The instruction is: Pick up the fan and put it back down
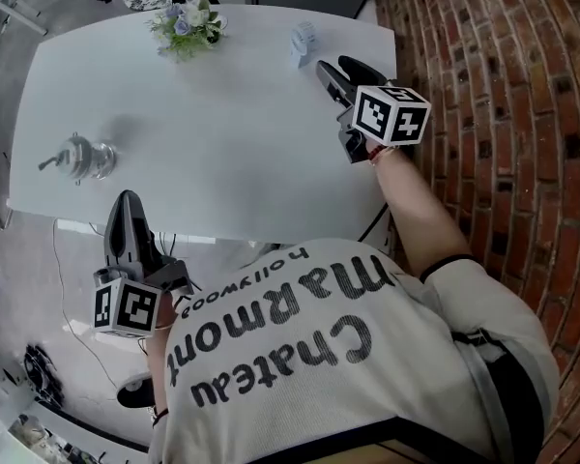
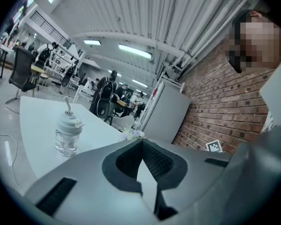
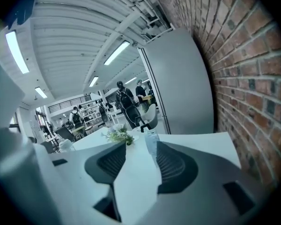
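While aiming at fan (image 1: 304,43), holds right gripper (image 1: 333,64) fingers apart to straddle it; parks left gripper (image 1: 128,199) lower left, fingers together.

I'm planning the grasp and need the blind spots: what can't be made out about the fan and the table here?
- Fan: too small in the head view; in the right gripper view the right tool covers part of it.
- Table: in the head view, right edge hidden by that tool and the person's arm.
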Tool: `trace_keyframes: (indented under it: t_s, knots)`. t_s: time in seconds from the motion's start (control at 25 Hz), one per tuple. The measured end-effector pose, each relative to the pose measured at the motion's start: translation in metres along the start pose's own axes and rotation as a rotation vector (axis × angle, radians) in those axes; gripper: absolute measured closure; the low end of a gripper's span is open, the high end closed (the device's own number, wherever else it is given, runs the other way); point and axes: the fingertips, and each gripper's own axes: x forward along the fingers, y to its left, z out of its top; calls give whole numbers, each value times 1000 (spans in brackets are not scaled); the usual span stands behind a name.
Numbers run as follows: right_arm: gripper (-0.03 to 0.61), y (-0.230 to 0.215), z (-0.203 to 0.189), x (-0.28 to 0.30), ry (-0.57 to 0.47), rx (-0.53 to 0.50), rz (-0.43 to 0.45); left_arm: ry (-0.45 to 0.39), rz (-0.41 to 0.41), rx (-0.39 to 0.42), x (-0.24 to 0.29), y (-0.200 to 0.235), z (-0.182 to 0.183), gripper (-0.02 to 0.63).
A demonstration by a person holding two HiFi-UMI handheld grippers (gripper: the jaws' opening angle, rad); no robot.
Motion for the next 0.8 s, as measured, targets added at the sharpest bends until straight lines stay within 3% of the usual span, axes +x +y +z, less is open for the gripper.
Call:
trace_keyframes:
  t_s: [0.8]
  knots:
    - [359,-2,25,48,18,-81,-9,-24,79,-15,-24,22,3,612]
